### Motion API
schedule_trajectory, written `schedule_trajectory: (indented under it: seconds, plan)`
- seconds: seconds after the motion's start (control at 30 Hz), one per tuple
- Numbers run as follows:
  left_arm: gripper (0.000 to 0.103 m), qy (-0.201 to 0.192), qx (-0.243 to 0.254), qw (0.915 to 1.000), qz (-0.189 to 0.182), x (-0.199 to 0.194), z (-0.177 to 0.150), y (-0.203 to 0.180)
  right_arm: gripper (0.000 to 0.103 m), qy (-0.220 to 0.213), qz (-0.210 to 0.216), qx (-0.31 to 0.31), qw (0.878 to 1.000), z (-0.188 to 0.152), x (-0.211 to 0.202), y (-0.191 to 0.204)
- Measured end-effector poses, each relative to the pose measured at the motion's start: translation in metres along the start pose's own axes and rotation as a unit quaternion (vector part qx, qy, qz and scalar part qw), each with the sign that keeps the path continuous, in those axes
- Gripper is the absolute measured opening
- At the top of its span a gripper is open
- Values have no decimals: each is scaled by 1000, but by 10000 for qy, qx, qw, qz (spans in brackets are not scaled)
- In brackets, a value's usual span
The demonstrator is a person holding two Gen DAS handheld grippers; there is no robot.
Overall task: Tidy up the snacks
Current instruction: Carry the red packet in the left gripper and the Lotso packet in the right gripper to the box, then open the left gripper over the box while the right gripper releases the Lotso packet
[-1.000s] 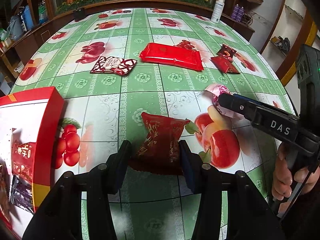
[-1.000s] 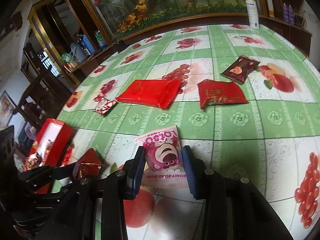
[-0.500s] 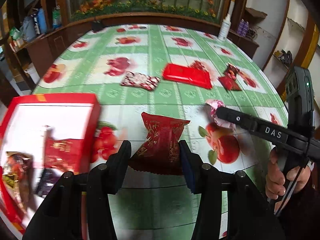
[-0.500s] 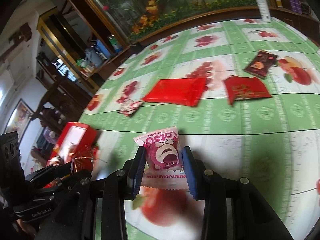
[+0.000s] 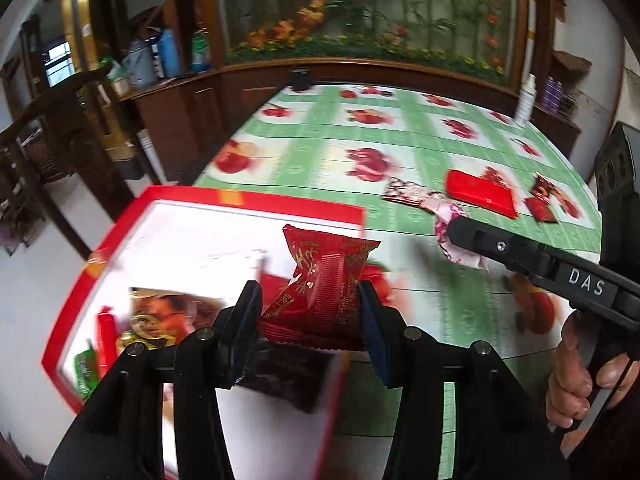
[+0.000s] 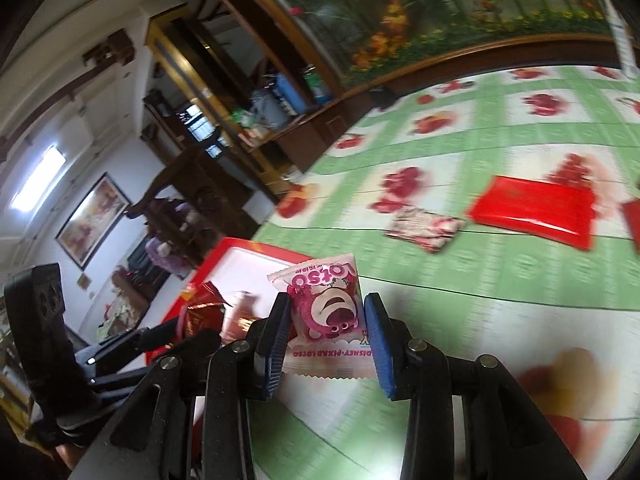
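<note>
My left gripper (image 5: 310,300) is shut on a dark red snack packet (image 5: 320,280) and holds it above the right part of the open red box (image 5: 240,202), which has a white inside and several snacks in it. My right gripper (image 6: 326,316) is shut on a pink Lotso bear packet (image 6: 326,304), held in the air just right of the box (image 6: 236,250). The right gripper also shows in the left wrist view (image 5: 450,226), with the pink packet (image 5: 450,220) at its tip. The left gripper shows at the left of the right wrist view (image 6: 192,320).
On the green fruit-print tablecloth (image 5: 340,136) lie a large flat red packet (image 5: 480,192), a patterned red-white packet (image 5: 406,192) and small dark red packets (image 5: 540,204). A white bottle (image 5: 524,100) stands at the far edge. Wooden cabinets stand to the left.
Both grippers have lifted their packets off the table and swung left toward the red box. The dark red packet now hangs over the box.
</note>
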State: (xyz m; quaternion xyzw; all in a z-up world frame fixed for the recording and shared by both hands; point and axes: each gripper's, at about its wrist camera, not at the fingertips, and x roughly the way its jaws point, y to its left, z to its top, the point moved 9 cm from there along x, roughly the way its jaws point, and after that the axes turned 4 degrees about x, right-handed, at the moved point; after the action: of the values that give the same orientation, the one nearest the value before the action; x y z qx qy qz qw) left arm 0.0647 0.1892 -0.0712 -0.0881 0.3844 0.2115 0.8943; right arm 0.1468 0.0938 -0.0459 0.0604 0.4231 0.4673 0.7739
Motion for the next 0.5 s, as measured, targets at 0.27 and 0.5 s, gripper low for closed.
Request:
schedule_trajectory:
  seconds: [0.27, 0.5]
  plan:
    - [47, 63, -474, 9974, 537, -1, -14, 56, 41, 216, 354, -341, 9986, 2, 46, 61]
    - [74, 112, -1024, 9894, 1029, -4, -25, 98, 52, 92, 604, -250, 9978, 12, 50, 76]
